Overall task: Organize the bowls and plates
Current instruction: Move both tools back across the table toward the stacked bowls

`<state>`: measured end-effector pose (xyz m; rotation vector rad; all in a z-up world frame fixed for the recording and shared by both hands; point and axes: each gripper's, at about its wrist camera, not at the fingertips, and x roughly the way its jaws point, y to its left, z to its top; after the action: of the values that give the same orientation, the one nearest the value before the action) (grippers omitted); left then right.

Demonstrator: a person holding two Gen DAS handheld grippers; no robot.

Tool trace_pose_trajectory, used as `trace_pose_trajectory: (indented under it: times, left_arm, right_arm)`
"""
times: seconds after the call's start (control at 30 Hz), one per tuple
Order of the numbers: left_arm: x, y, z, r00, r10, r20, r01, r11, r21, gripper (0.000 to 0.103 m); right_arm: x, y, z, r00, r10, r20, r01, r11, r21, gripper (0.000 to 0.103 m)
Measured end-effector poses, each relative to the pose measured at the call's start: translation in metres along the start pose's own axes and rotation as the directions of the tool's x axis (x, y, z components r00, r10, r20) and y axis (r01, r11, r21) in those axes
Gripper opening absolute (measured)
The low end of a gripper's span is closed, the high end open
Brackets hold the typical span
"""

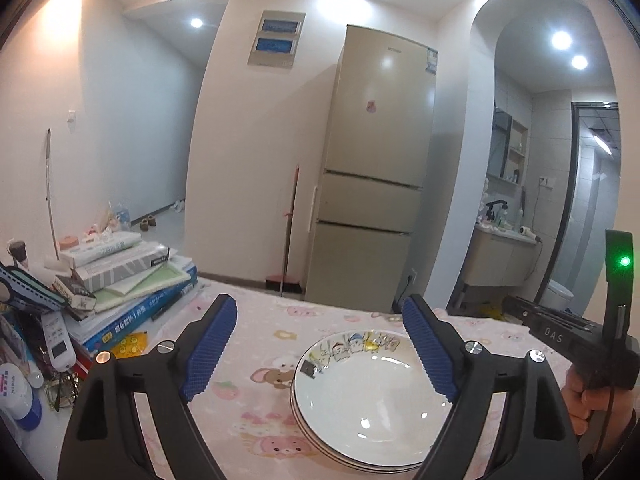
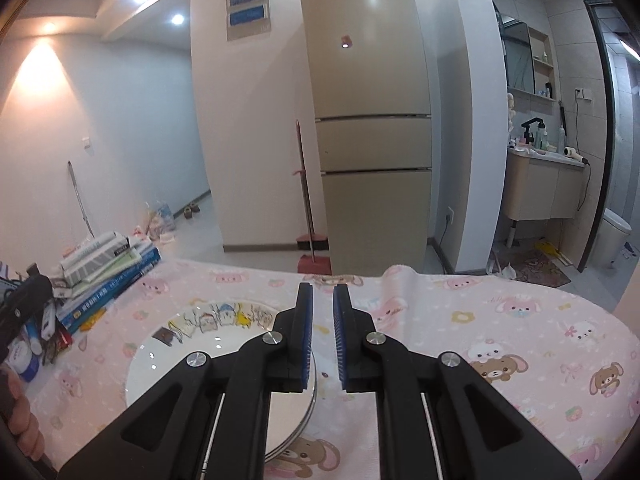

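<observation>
Stacked plates (image 2: 180, 356) occupy the table (image 2: 500, 320) at 9 o'clock in the right wrist view. A pile of books (image 2: 108, 268) and clutter block the 10 o'clock edge. Bare tablecloth from 1 to 4 o'clock leaves free passage.
</observation>
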<state>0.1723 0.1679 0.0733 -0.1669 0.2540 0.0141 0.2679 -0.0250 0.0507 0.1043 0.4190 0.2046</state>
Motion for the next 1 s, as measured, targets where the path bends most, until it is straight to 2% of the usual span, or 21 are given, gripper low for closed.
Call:
trace_pose_trajectory:
  times: [0.13, 0.23, 0.3, 0.43, 0.5, 0.6, 0.7, 0.87, 0.93, 0.97, 1.0]
  left_arm:
    - [-0.023, -0.008, 0.013, 0.998, -0.017, 0.061, 0.017, 1.000, -0.010, 0.088]
    - [-0.035, -0.025, 0.026, 0.997, 0.051, 0.049, -0.054, 0.997, 0.046, 0.089]
    - [-0.055, -0.037, 0.033, 0.994, 0.022, 0.106, -0.029, 0.997, 0.065, 0.089]
    - [-0.093, -0.054, 0.049, 0.986, -0.024, 0.166, 0.013, 0.998, 0.062, 0.089]
    - [-0.113, -0.065, 0.054, 0.978, -0.024, 0.205, 0.006, 0.996, 0.089, 0.089]
    - [-0.138, -0.080, 0.056, 0.970, 0.014, 0.242, -0.046, 0.991, 0.128, 0.089]
    - [-0.160, -0.089, 0.056, 0.971, -0.020, 0.239, -0.009, 0.992, 0.123, 0.090]
    - [-0.185, -0.115, 0.065, 0.974, -0.117, 0.194, 0.089, 0.985, 0.146, 0.094]
    - [-0.202, -0.125, 0.072, 0.966, -0.127, 0.225, 0.102, 0.988, 0.116, 0.097]
    - [-0.209, -0.128, 0.074, 0.961, -0.136, 0.240, 0.113, 0.988, 0.106, 0.101]
    - [-0.222, -0.133, 0.077, 0.952, -0.151, 0.266, 0.129, 0.987, 0.100, 0.103]
  right_arm:
    - [-0.011, 0.003, 0.003, 0.999, -0.028, 0.034, 0.028, 1.000, -0.011, 0.013]
    - [-0.024, 0.008, 0.005, 0.990, -0.130, 0.061, 0.133, 0.991, -0.036, 0.014]
    - [-0.037, 0.006, 0.008, 0.992, -0.101, 0.078, 0.102, 0.995, -0.012, 0.014]
    - [-0.076, 0.001, 0.017, 0.992, -0.061, 0.114, 0.061, 0.998, 0.007, 0.014]
    - [-0.099, 0.001, 0.022, 0.988, -0.056, 0.141, 0.059, 0.998, -0.022, 0.015]
    - [-0.134, 0.001, 0.027, 0.985, -0.048, 0.166, 0.064, 0.993, -0.095, 0.026]
    - [-0.159, 0.002, 0.023, 0.986, -0.091, 0.137, 0.113, 0.981, -0.156, 0.026]
    - [-0.210, -0.023, 0.022, 0.994, 0.054, 0.100, -0.051, 0.998, -0.041, 0.027]
    - [-0.233, -0.034, 0.026, 0.989, 0.100, 0.112, -0.100, 0.995, -0.005, 0.034]
    - [-0.244, -0.038, 0.028, 0.986, 0.106, 0.128, -0.106, 0.994, -0.006, 0.036]
    - [-0.258, -0.040, 0.031, 0.984, 0.096, 0.151, -0.094, 0.995, -0.020, 0.044]
